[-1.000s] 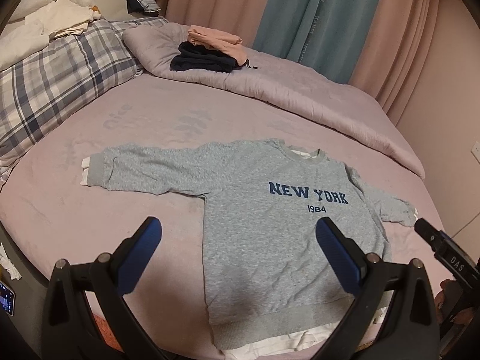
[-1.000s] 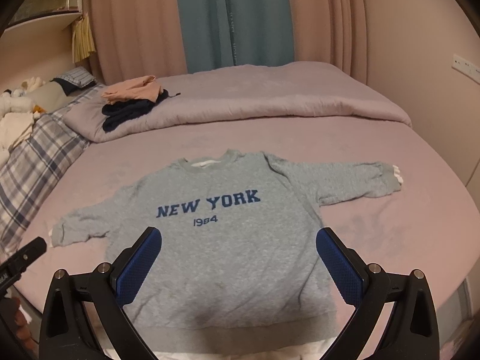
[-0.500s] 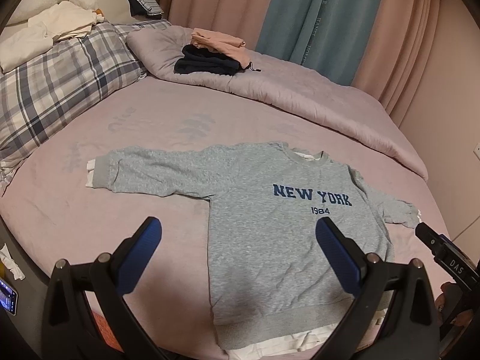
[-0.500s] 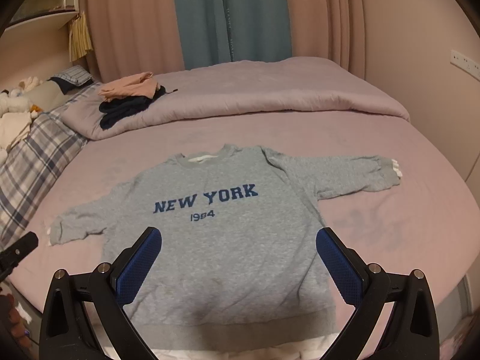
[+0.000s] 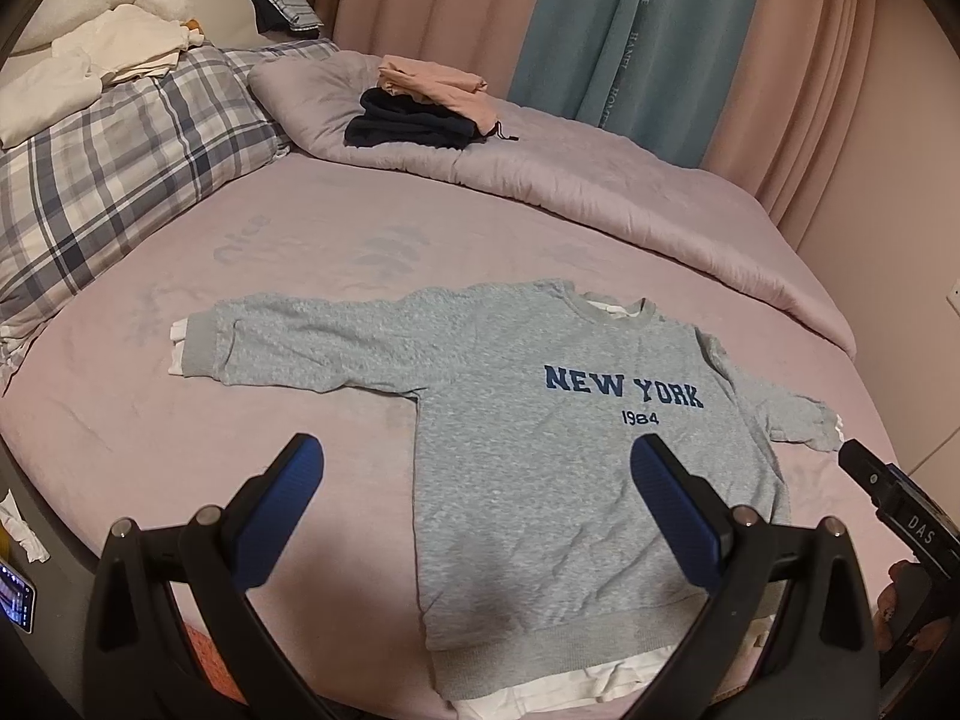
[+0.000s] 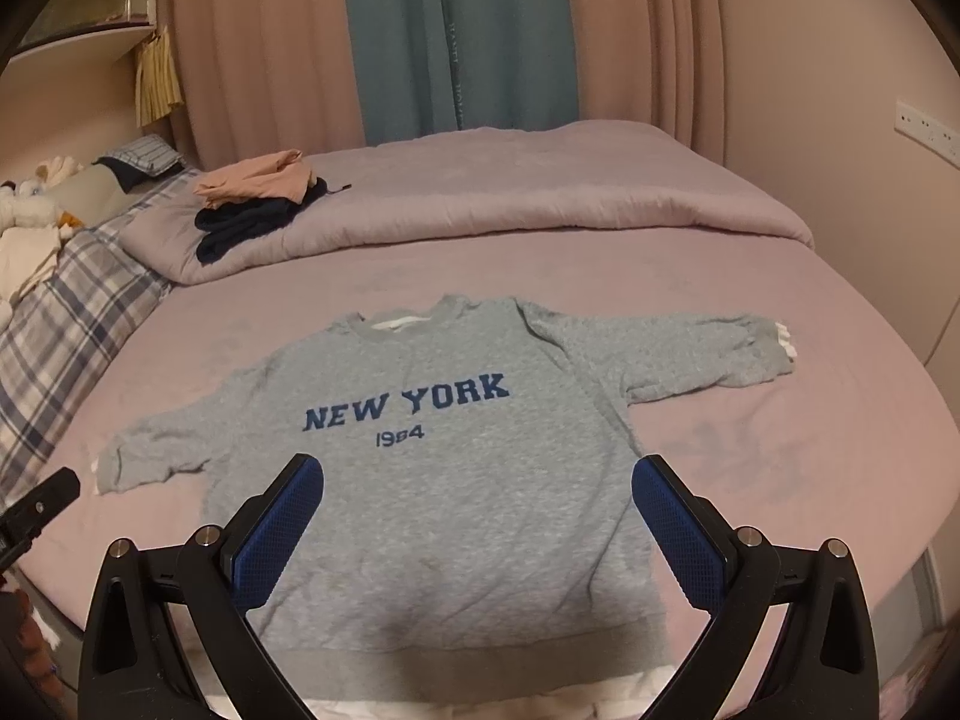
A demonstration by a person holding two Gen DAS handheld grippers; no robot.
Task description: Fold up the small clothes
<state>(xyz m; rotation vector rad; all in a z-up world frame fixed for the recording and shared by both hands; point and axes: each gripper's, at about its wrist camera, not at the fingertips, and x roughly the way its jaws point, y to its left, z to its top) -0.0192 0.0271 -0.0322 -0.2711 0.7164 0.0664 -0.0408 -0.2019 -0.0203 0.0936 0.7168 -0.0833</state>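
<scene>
A grey sweatshirt (image 5: 540, 450) (image 6: 444, 480) printed NEW YORK 1984 lies flat and face up on the pink bed, both sleeves spread out, white trim showing at cuffs and hem. My left gripper (image 5: 477, 498) hovers open above the bed near the shirt's left side and hem, holding nothing. My right gripper (image 6: 477, 516) hangs open over the shirt's lower body, also empty. The tip of the right gripper (image 5: 888, 498) shows at the right edge of the left wrist view, and the left gripper's tip (image 6: 36, 510) at the left edge of the right wrist view.
A folded stack of dark blue and peach clothes (image 5: 426, 108) (image 6: 258, 204) rests on the rolled lilac duvet (image 5: 600, 192) at the back. A plaid pillow (image 5: 108, 180) with white clothes lies at the left. Curtains and walls stand behind the bed.
Both grippers have drawn back and risen slightly, so the sweatshirt sits a little farther off in each view. The sweatshirt itself has not moved.
</scene>
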